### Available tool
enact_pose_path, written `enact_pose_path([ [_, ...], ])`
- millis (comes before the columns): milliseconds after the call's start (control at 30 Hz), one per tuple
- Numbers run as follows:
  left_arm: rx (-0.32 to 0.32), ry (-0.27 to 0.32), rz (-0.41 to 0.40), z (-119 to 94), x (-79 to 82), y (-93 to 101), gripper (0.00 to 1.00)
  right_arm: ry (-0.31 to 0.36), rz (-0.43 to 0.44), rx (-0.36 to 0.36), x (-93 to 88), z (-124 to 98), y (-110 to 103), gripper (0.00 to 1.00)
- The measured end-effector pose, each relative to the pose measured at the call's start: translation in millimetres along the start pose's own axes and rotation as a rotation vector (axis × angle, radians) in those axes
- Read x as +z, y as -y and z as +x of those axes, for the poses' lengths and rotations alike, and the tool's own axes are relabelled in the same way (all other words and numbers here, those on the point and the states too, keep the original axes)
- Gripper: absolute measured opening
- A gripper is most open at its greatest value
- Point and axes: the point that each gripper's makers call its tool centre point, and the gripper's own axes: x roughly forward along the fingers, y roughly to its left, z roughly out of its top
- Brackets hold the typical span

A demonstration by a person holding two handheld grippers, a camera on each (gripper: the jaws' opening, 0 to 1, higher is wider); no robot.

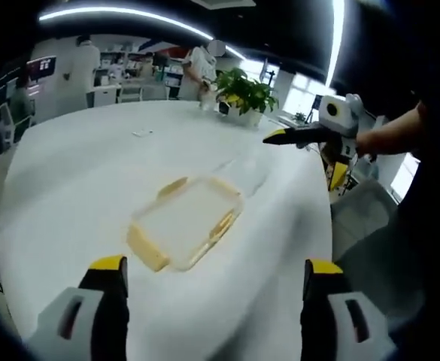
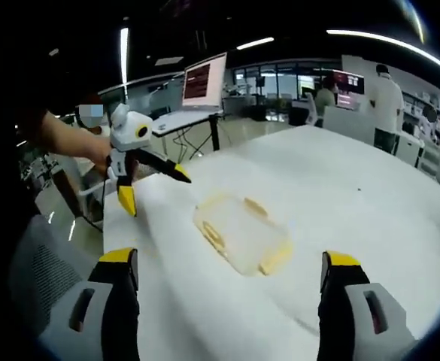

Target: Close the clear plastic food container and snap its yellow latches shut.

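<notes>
White table [image 1: 69,188]: container [image 1: 186,222] lies ahead of both wide-spread claws, left [image 1: 216,282], right [image 2: 231,274], touching neither.

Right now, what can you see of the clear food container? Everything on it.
The clear plastic food container is a shallow rectangular box of see-through plastic with yellow latches along its edges. It lies flat on the white table, apart from both grippers, with nothing touching it but the table. The latches look splayed outward, not snapped. Blur hides whether the lid is seated.
</notes>
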Motion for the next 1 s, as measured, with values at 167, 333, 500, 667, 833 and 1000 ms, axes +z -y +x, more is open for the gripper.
enact_pose_path([
  [167,-0.006,-0.002,0.003,1,2.8,-6.5,0.95,-0.03,-0.035,0.017,-1.7,4,4,1.0],
  [333,-0.019,-0.023,0.036,4,3.8,-10.4,0.94,-0.043,-0.053,0.023,-1.7,8,11,1.0],
  [500,-0.038,-0.05,0.05,5,2.9,-14.0,0.87,-0.079,-0.067,0.032,-10.3,14,20,0.94],
  [667,-0.046,-0.059,0.07,10,5.9,-12.9,0.87,-0.097,-0.072,0.042,-13.2,19,24,0.92],
  [833,-0.06,-0.087,0.115,15,6.5,-14.0,0.89,-0.132,-0.112,0.068,-18.3,26,27,0.92],
  [1000,-0.086,-0.13,0.16,20,2.4,-18.3,0.96,-0.148,-0.135,0.098,-18.8,34,32,0.94],
])
